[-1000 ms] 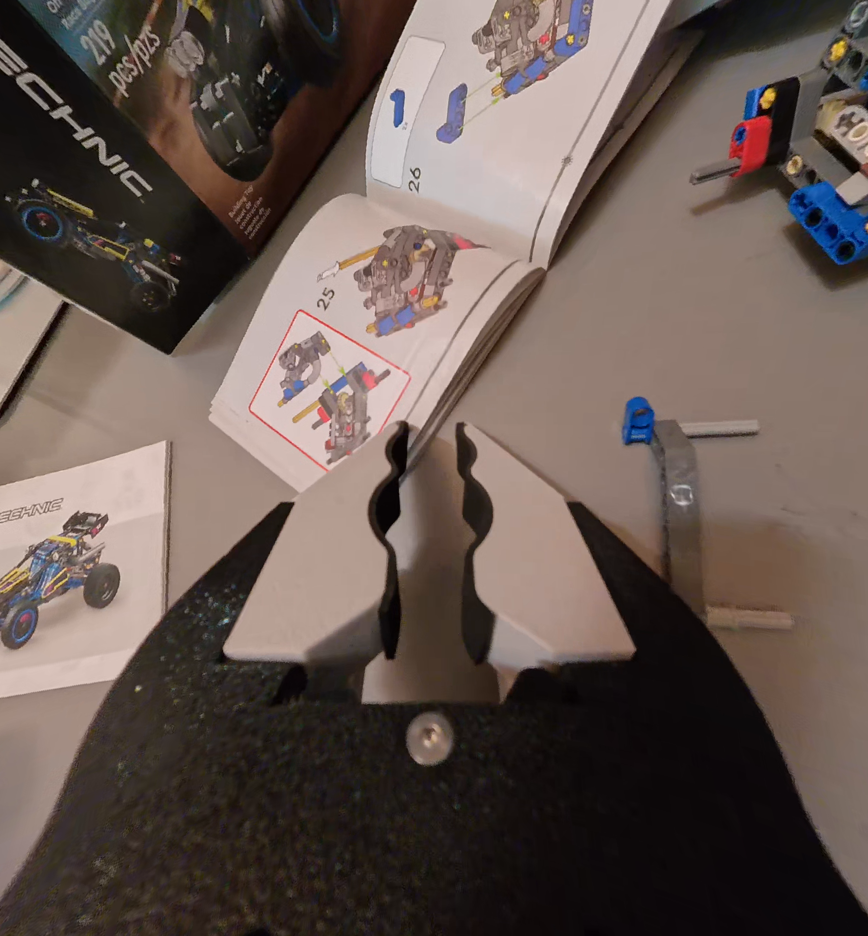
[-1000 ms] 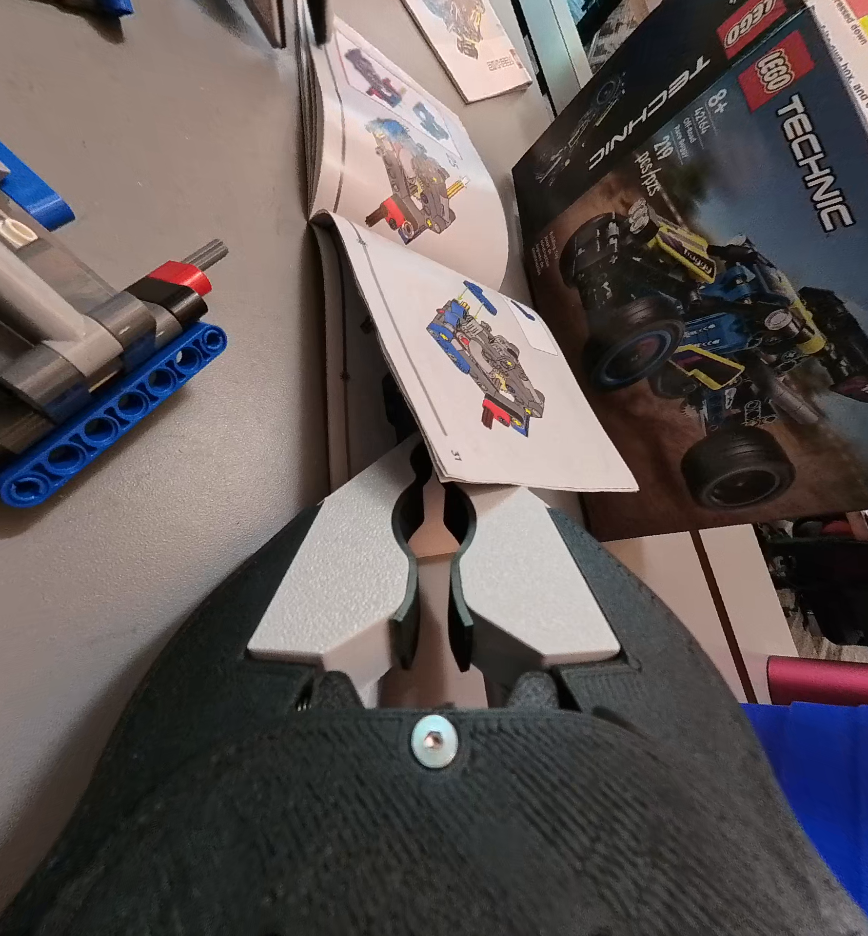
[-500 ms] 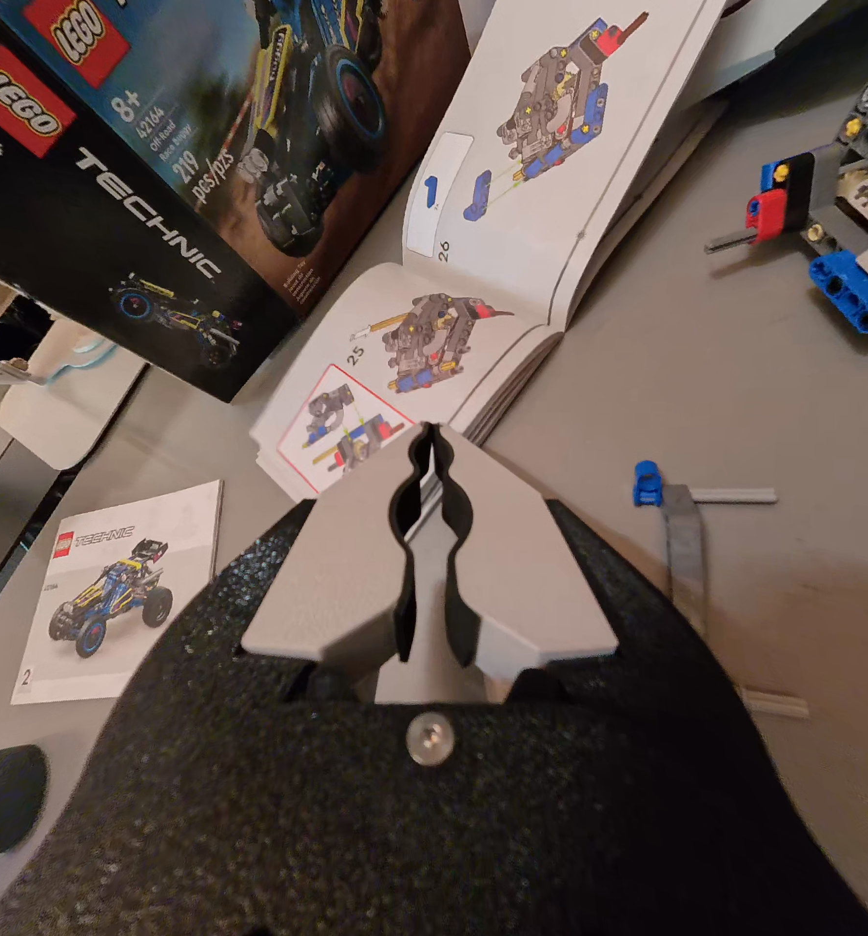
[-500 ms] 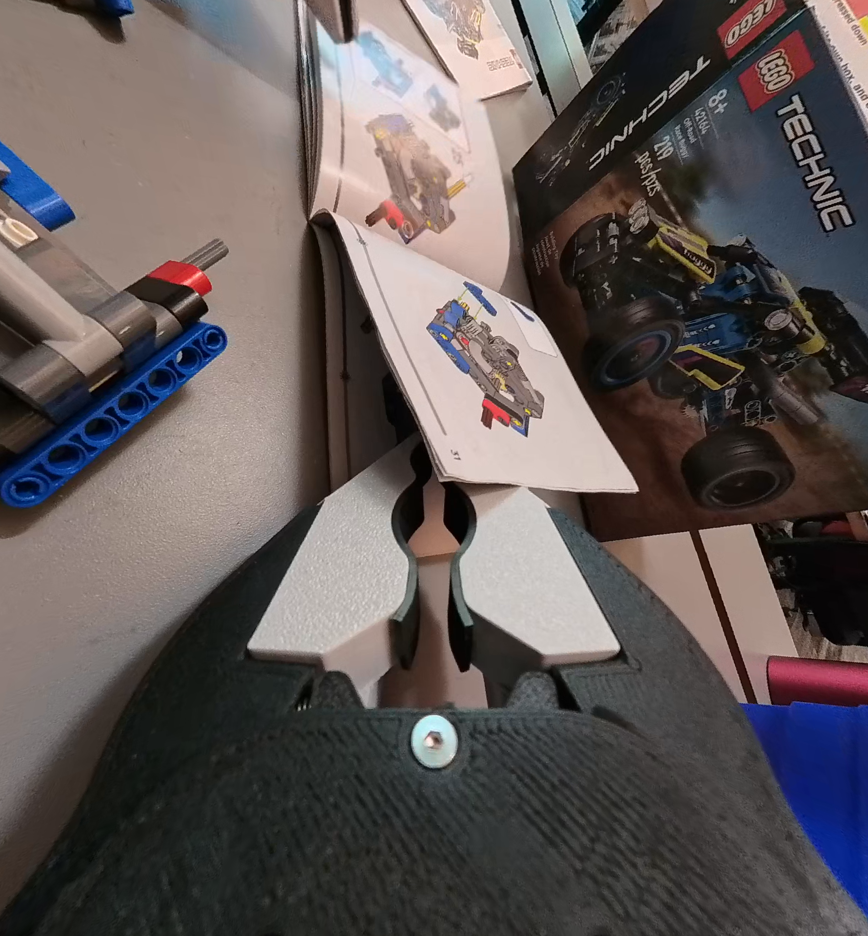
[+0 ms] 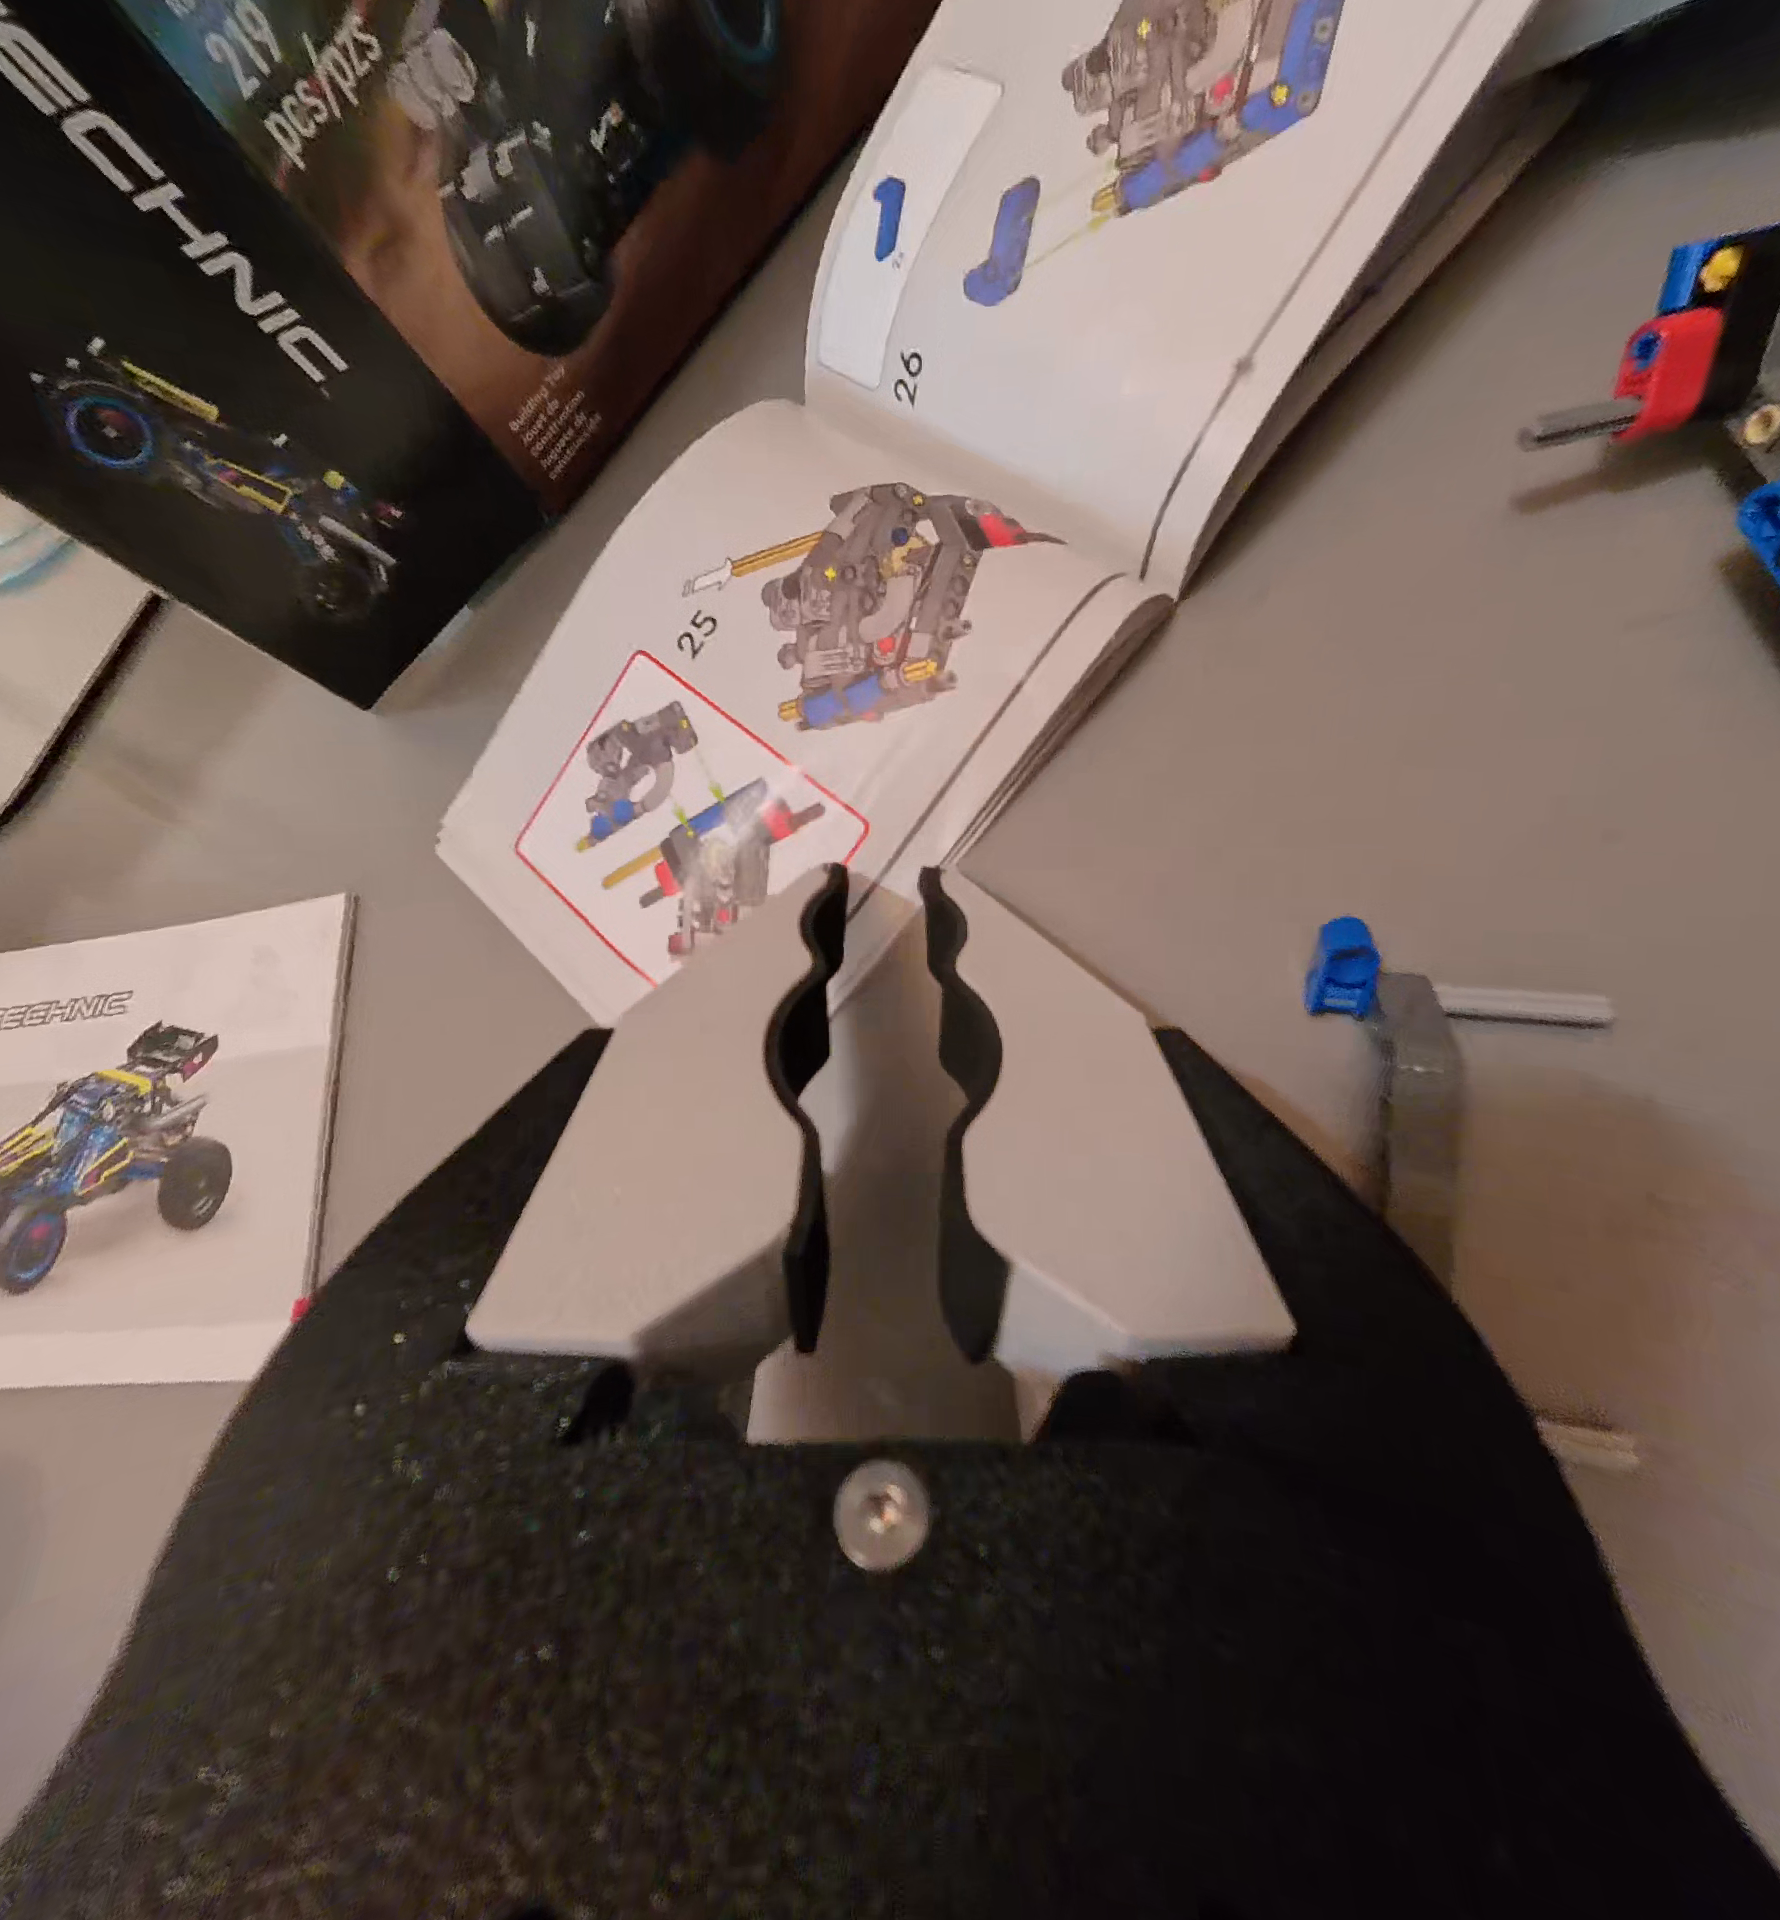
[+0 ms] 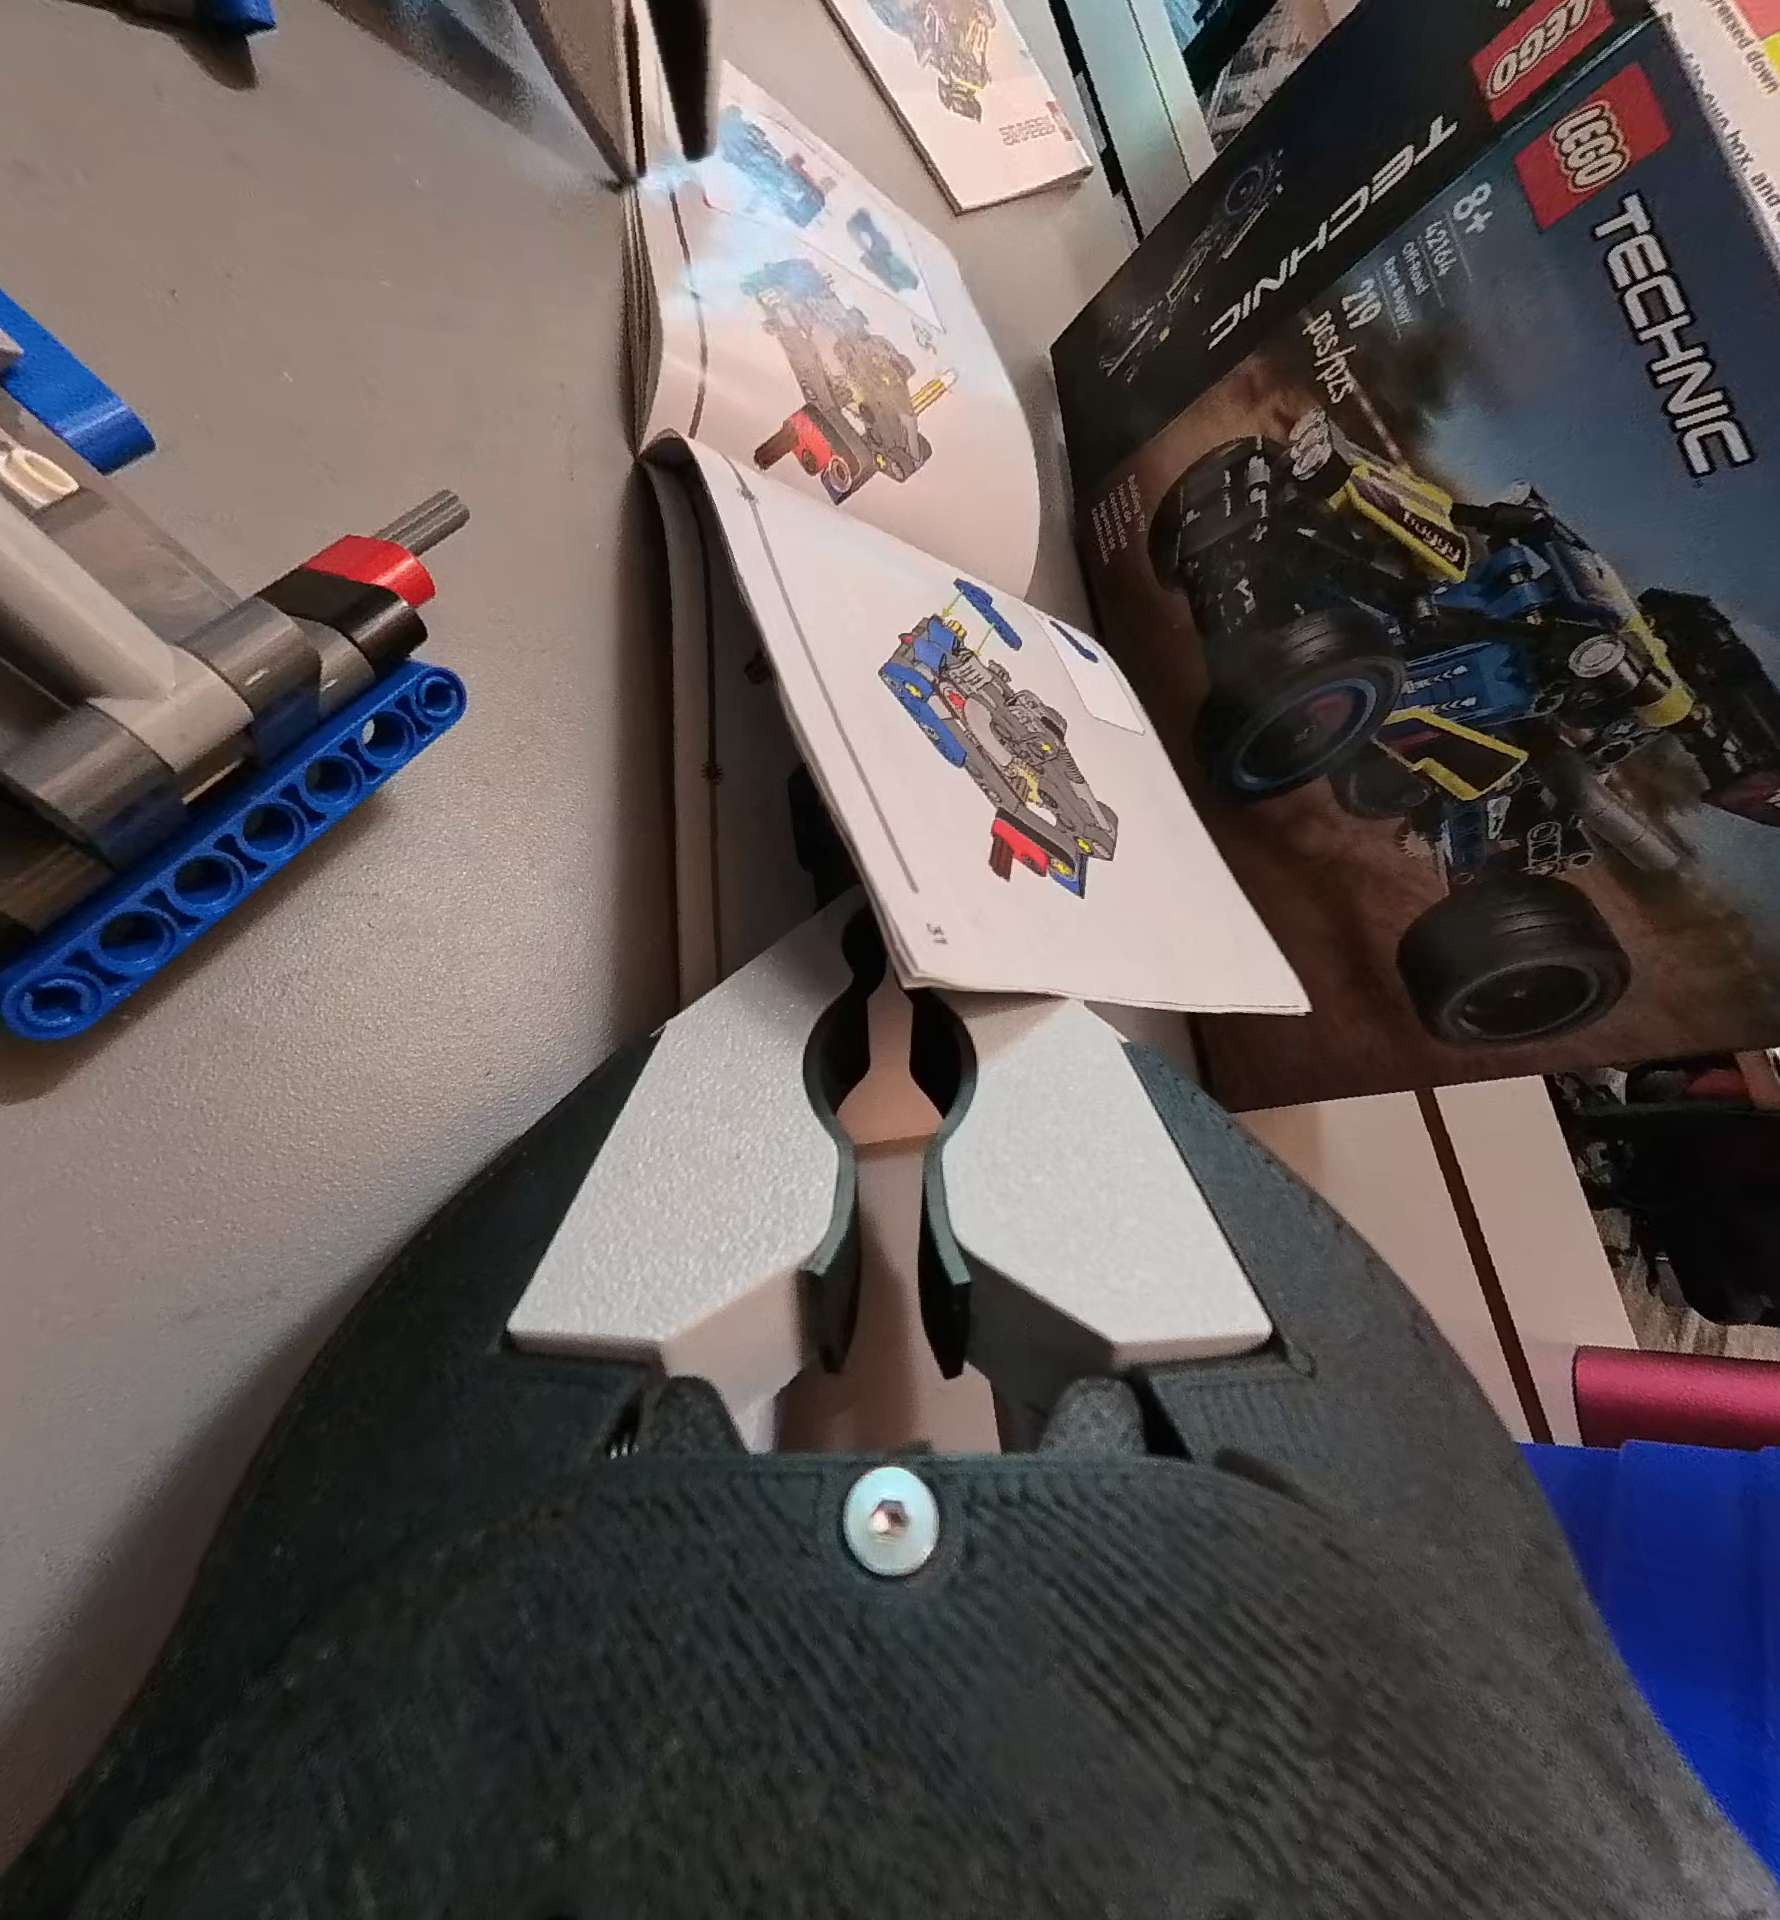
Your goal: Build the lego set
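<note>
left gripper (image 5: 881, 883): fingers parted again after pinching shut, over booklet (image 5: 813, 665) corner | right gripper (image 6: 891, 961): fingers narrow, clamping booklet pages | model (image 6: 169, 727) on bench, untouched; page-turning continues

Grey table (image 5: 1385, 727), white instruction booklet (image 5: 1021, 416), black box (image 6: 1488, 520), blue perforated beam (image 6: 231, 842).

right gripper (image 6: 891, 951) tips: hidden under the booklet (image 6: 979, 748) page edge
model (image 5: 1738, 343): cut by right edge
box (image 5: 273, 312): cropped top and left
left gripper (image 6: 647, 73): blurred, top edge, grip state unclear
</note>
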A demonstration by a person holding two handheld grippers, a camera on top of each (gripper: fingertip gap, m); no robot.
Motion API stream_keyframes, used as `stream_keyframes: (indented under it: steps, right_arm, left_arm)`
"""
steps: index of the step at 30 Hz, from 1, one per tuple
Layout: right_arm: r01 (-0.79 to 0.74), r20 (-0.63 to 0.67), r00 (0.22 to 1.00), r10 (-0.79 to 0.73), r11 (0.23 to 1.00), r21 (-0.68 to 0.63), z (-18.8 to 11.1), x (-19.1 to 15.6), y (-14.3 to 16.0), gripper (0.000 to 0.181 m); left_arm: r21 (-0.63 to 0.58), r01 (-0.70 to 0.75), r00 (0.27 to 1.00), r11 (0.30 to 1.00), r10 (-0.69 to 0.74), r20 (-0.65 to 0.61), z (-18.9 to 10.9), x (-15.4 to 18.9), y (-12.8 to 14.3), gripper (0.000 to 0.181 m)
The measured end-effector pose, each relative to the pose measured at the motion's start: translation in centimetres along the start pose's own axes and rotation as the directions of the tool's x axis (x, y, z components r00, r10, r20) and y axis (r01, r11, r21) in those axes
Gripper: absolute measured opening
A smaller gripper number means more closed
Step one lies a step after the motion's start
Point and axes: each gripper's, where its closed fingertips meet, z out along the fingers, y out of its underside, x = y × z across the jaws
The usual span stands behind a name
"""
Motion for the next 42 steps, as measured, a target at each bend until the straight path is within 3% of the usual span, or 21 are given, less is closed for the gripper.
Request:
stream_keyframes:
  steps: [4,7,11,13,17,22,26,31,35,39,42]
  right_arm:
    - [0.001,0.0,1.0,-0.001,1.0,0.0,0.0,0.0,0.0,0.0]
    - [0.0,0.0,1.0,0.0,1.0,0.0,0.0,0.0,0.0,0.0]
    - [-0.004,0.004,1.0,0.004,1.0,0.0,0.0,0.0,0.0,0.0]
    - [-0.006,0.005,1.0,0.006,1.0,-0.001,0.0,0.0,0.0,0.0]
    - [-0.004,0.004,1.0,0.004,1.0,-0.001,0.0,0.0,0.0,0.0]
    - [0.017,0.003,1.0,-0.017,1.0,-0.011,0.0,-0.1,0.1,0.0]
    - [0.09,0.002,0.996,-0.09,0.994,-0.057,0.2,-0.4,0.2,0.0]
    - [0.123,-0.007,0.992,-0.124,0.989,-0.084,0.5,-0.4,0.3,0.0]
    - [0.015,-0.022,1.0,-0.016,0.999,-0.039,1.6,0.4,-0.6,0.0]
    - [0.055,-0.118,0.991,-0.059,0.998,-0.035,3.3,2.5,-2.0,0.0]
    - [0.022,-0.154,0.988,-0.018,0.999,0.023,4.0,3.4,-3.1,0.0]
  left_arm:
    - [-0.002,-0.01,1.0,1.0,0.01,-0.015,0.1,0.4,0.0,0.003]
    - [0.015,-0.017,1.0,1.0,0.017,-0.001,-0.2,0.4,-0.7,0.009]
    - [0.171,-0.096,0.985,0.981,0.118,-0.129,-0.9,3.7,-6.6,0.019]
    - [0.125,-0.213,0.954,0.969,0.234,-0.19,0.0,5.6,-8.2,0.028]
    - [0.098,-0.417,0.885,0.903,0.428,-0.183,2.9,6.8,-10.4,0.022]
    - [-0.009,-0.404,0.891,0.915,0.391,-0.228,5.0,6.0,-8.8,0.0]
    - [-0.122,-0.383,0.91,0.916,0.351,-0.222,5.3,4.3,-6.0,0.0]
    - [-0.159,-0.339,0.939,0.927,0.322,-0.121,4.9,2.2,-5.1,0.0]
    - [-0.046,-0.237,0.969,0.971,0.232,-0.087,4.1,2.4,-6.9,0.001]
    - [0.115,-0.156,0.969,0.981,0.174,-0.175,2.9,4.1,-9.6,0.025]
    - [0.118,-0.172,0.957,0.978,0.194,-0.217,2.6,4.7,-10.1,0.035]
